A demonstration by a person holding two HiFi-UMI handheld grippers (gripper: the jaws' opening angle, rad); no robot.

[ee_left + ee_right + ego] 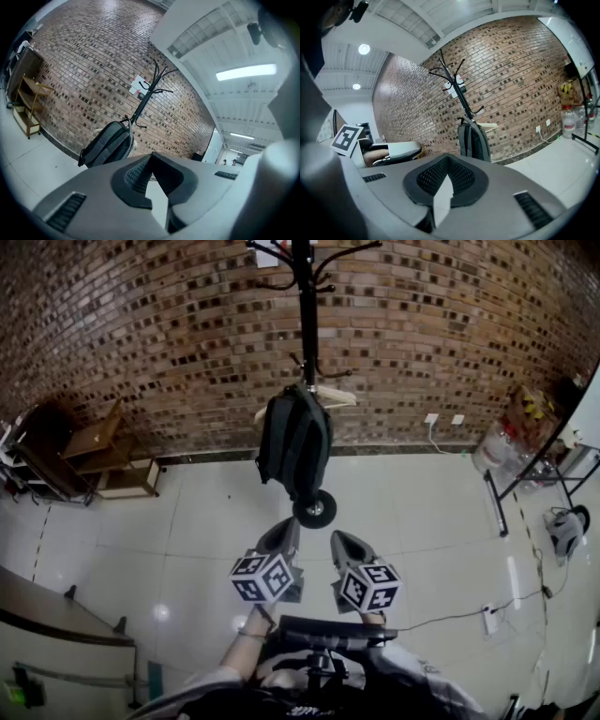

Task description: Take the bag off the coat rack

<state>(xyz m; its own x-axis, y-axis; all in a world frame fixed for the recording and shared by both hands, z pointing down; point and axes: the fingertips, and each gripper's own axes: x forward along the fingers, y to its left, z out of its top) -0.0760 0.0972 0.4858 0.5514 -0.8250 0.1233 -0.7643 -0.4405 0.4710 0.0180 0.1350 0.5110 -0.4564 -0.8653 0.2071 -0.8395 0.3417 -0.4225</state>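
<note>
A black backpack (293, 442) hangs on the black coat rack (307, 306), which stands before the brick wall on a round base (315, 509). My left gripper (281, 535) and right gripper (345, 542) are held side by side near my body, well short of the bag and pointing toward it. Both are shut with nothing between their fingers. The left gripper view has the backpack (107, 144) and coat rack (145, 101) ahead, beyond the shut jaws. In the right gripper view the backpack (474, 141) hangs from the coat rack (457, 93), with the left gripper at the left.
A pale hanger (337, 395) sits on the rack behind the bag. A wooden shelf (103, 460) stands at the left wall, and water bottles (492, 446) with a black frame (511, 493) at the right. A cable (450, 618) runs across the white tiled floor.
</note>
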